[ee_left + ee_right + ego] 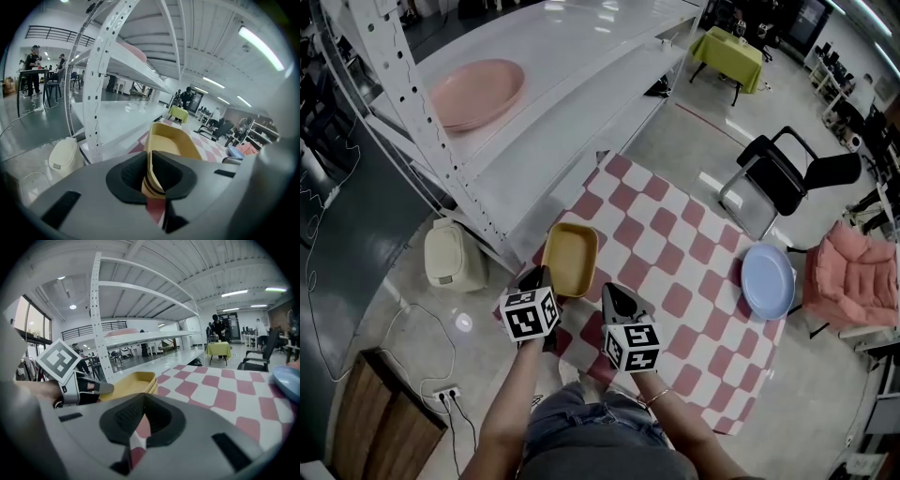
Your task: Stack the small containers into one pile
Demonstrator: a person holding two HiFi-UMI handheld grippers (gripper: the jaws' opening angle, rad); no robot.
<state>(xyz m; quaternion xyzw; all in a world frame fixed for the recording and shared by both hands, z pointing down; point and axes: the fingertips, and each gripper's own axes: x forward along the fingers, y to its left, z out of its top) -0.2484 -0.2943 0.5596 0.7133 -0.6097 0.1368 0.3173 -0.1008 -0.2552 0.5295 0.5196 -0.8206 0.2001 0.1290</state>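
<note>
Because the left gripper [537, 277] grasps only the near rim of the nested yellow containers [571, 259], the right gripper [614, 293] clenched on nothing, lifting could tilt them apart.

I see mustard-yellow containers [171, 143] at the left gripper [151, 176], whose pads are black. Under both tools lies a cloth [694, 272] checked in pink-red and white. Ahead and to the right of the right gripper [615, 292] sits a pale blue plate [768, 280]. Both grippers have grey bodies and black-and-white marker cubes. Left of the left gripper is a cream bin [450, 253]. Far ahead I see a pink plate [476, 93] on a white shelf [581, 47].
</note>
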